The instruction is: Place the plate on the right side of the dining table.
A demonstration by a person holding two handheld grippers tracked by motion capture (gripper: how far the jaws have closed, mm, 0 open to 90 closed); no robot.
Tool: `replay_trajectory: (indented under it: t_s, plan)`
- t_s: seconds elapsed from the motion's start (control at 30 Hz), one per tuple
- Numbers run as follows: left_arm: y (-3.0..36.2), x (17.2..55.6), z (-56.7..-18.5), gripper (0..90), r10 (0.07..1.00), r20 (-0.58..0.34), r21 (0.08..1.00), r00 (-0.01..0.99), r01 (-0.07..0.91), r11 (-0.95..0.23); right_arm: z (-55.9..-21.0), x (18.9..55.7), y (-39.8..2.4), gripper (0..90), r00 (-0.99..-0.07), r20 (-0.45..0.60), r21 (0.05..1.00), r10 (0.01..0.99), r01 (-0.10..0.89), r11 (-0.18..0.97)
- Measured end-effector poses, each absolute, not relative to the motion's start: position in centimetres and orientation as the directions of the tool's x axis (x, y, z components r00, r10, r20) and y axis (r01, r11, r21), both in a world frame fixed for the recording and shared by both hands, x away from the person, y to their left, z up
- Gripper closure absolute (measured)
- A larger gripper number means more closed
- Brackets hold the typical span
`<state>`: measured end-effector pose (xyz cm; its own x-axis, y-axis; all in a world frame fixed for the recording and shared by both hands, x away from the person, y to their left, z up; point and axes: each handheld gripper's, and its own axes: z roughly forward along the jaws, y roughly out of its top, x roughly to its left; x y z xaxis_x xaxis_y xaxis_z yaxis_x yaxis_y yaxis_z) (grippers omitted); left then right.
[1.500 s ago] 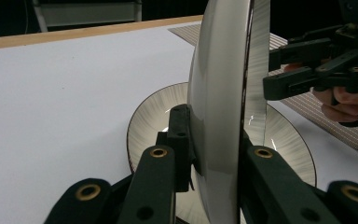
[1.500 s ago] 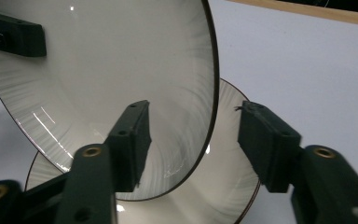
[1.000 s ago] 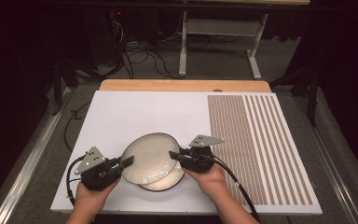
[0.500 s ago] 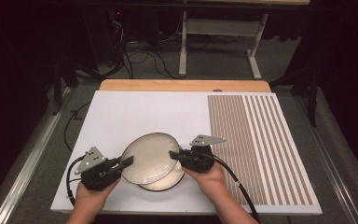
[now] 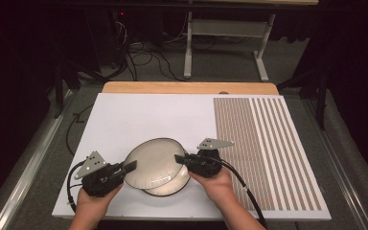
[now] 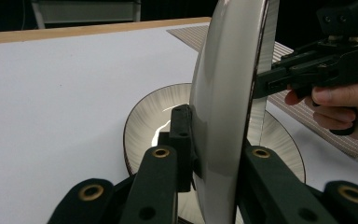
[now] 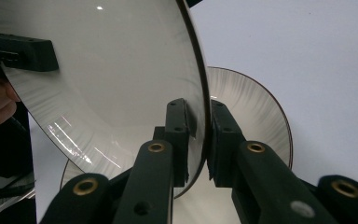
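A cream plate with a dark rim (image 5: pixel 153 160) hangs tilted just above a second, matching plate (image 5: pixel 170 188) that lies on the white board. My left gripper (image 5: pixel 128 166) is shut on the raised plate's left rim and my right gripper (image 5: pixel 179 159) on its right rim. The left gripper view has the left gripper (image 6: pixel 216 140) clamping the raised plate (image 6: pixel 226 70) edge-on, the lower plate (image 6: pixel 149 126) beneath it and the right gripper (image 6: pixel 265 81) beyond. The right gripper (image 7: pixel 199 123) has just been closing, with the raised plate's (image 7: pixel 121 70) rim between its pads, above the lower plate (image 7: pixel 247 107).
The white board (image 5: pixel 139 115) covers the table, with a brown striped mat (image 5: pixel 263 143) on its right part and a wooden edge (image 5: pixel 187 87) at the back. Cables and a desk frame (image 5: pixel 191 43) lie on the floor beyond.
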<state>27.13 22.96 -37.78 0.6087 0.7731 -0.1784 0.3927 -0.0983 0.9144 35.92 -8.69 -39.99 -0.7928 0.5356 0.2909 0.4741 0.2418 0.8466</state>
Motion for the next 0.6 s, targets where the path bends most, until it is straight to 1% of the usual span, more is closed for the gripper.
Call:
replay_trajectory:
  t_s: [0.37,0.6]
  plan:
    - [23.0,27.1,-37.6,80.3,0.766,-0.202,0.917,0.611,0.392,-0.071,-39.3,35.5,-9.1,84.3,-0.798,0.275,0.863,0.535,0.45,0.228]
    - [22.6,27.0,-37.2,80.1,0.755,-0.232,0.924,0.613,0.382,-0.026,-38.2,34.9,-9.9,85.8,-0.808,0.25,0.883,0.534,0.416,0.216]
